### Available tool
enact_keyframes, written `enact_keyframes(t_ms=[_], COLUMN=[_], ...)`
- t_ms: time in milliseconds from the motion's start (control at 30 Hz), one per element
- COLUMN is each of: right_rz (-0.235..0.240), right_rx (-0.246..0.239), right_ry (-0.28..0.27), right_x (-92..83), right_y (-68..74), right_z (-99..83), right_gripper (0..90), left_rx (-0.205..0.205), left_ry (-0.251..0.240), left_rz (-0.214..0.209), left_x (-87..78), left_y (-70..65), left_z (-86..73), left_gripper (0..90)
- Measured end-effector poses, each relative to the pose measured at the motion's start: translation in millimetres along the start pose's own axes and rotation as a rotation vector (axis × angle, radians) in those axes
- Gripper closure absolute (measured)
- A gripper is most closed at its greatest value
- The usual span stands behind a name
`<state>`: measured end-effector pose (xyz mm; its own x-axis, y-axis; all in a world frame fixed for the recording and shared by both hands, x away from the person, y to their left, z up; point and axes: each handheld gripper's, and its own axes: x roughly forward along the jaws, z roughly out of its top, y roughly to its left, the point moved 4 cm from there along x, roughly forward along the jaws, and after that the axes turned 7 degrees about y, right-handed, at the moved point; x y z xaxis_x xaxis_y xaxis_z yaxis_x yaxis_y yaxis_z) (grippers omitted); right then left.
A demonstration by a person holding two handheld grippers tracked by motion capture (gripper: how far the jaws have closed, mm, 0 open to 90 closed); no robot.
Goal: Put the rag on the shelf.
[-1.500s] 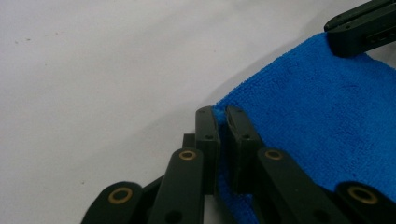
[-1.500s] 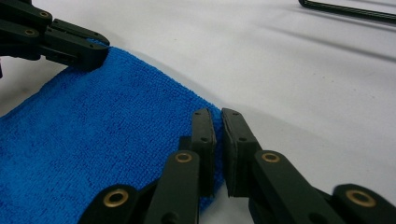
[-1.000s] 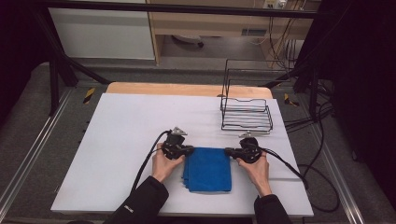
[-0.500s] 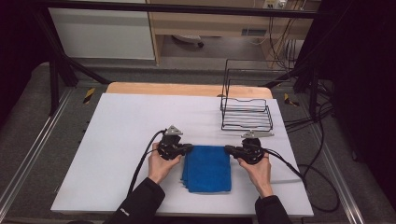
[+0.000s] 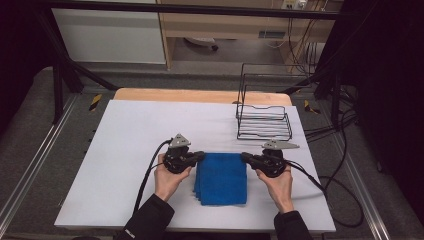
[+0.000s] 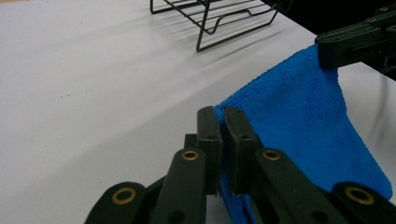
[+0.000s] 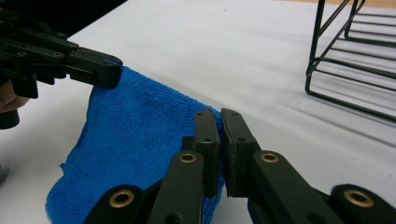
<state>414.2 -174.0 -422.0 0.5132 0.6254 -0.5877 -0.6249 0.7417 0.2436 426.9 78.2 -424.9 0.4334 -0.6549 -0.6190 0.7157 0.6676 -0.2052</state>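
Cloth [image 5: 221, 177], blue terry, folded square, lies on the bench [image 5: 125, 145] near the wire rack [image 5: 264, 120]. I have both far corners pinched: left gripper [image 6: 219, 122] and right gripper [image 7: 217, 125] jaws clamped tight on the pile. I judge this a lift to unfold or refold; next I must raise evenly, keeping the soft fabric taut.

A black wire rack [image 5: 264, 117] stands on the white table [image 5: 130, 150] just beyond the right gripper [image 5: 246, 157], blocking that far right corner. Left and far-left of the blue cloth [image 5: 221, 177], the tabletop lies bare.
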Motion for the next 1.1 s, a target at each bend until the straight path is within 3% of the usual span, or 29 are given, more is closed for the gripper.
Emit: enact_keyframes(t_ms=[833, 1100], right_rz=[-0.03, -0.064], right_rx=[-0.083, -0.12], right_ry=[-0.13, -0.189], right_x=[-41.2, -57.4], right_y=[13.9, 18.3], right_z=[26.4, 37.7], right_gripper=[86.6, 86.7], left_rx=[0.068, 0.078], left_ry=[-0.14, -0.187], left_rz=[0.007, 0.007], left_x=[-34.7, -40.0], left_y=[-24.0, -29.4], left_z=[31.9, 43.6], left_gripper=[85.8, 85.8])
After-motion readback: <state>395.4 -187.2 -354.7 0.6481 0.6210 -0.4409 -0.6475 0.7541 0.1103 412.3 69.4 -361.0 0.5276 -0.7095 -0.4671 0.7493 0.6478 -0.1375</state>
